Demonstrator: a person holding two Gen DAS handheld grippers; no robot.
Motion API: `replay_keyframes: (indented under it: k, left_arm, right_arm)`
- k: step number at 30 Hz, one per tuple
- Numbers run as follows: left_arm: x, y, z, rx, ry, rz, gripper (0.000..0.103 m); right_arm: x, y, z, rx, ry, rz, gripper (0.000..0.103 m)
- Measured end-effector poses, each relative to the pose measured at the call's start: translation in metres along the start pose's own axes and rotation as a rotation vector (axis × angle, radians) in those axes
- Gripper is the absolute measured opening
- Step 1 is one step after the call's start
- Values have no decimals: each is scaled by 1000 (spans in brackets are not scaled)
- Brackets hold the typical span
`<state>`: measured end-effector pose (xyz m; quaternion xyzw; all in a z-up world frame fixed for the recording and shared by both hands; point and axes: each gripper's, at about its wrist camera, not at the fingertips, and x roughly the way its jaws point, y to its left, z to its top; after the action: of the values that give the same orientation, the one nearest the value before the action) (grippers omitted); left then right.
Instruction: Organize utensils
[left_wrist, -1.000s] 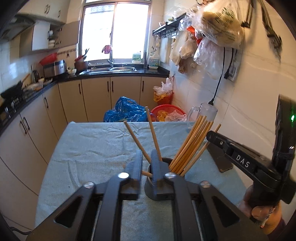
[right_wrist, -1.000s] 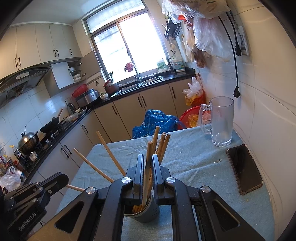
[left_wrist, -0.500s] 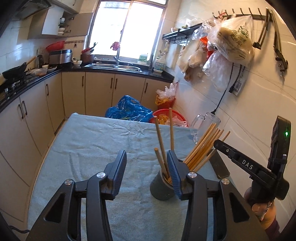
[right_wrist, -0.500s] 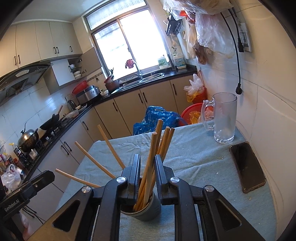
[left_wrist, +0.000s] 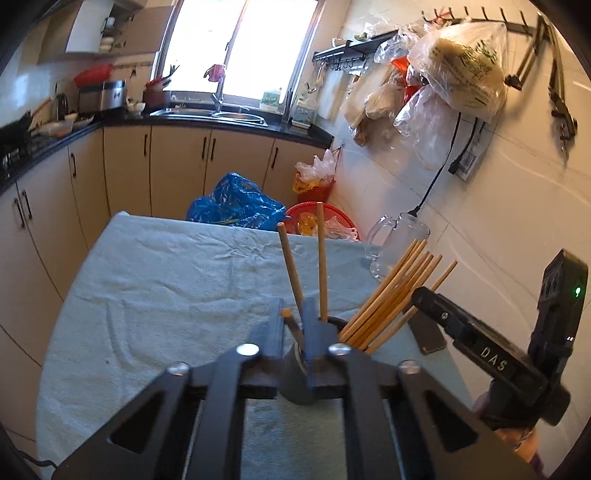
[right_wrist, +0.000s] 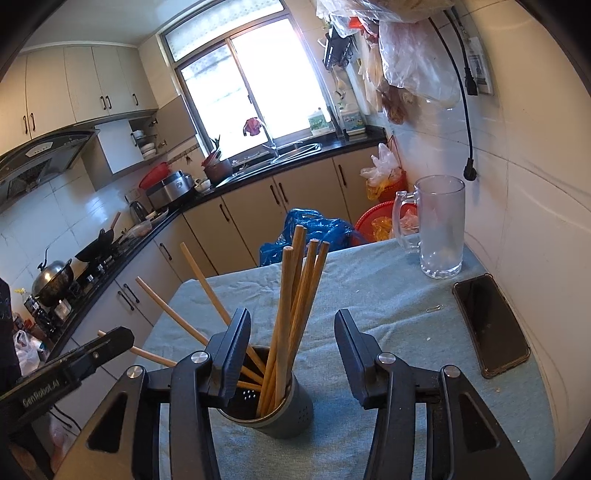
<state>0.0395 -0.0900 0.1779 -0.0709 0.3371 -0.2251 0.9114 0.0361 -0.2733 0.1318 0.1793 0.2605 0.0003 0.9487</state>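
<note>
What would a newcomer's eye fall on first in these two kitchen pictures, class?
First, the bundle of wooden chopsticks fanning out of a grey holder on the cloth-covered table. Next, the glass mug and dark phone by the tiled wall.

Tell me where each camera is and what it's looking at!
Left wrist: on the left gripper, facing the window across the table; its jaws are shut on a chopstick over the holder; the right gripper pokes in.
Right wrist: on the right gripper, same heading; its jaws, just opening, flank the chopstick bundle without touching; the left gripper pokes in.
Both share: holder, glass mug, phone.
</note>
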Motion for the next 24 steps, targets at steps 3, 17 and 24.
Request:
replay_keyframes:
  k: [3,17,24]
  left_arm:
    - [-1,1,1,-10,-4,-4,6]
    - [-28,-18,15,89,-99,6,5]
    - [-44,0,18,44,-127,-5,6]
  right_arm:
    - [1,-1,1,-4,1,-5,40]
    - [-5,3,9,-3,-20,23,8]
    - [-11,5,11,-5,-42,26,8]
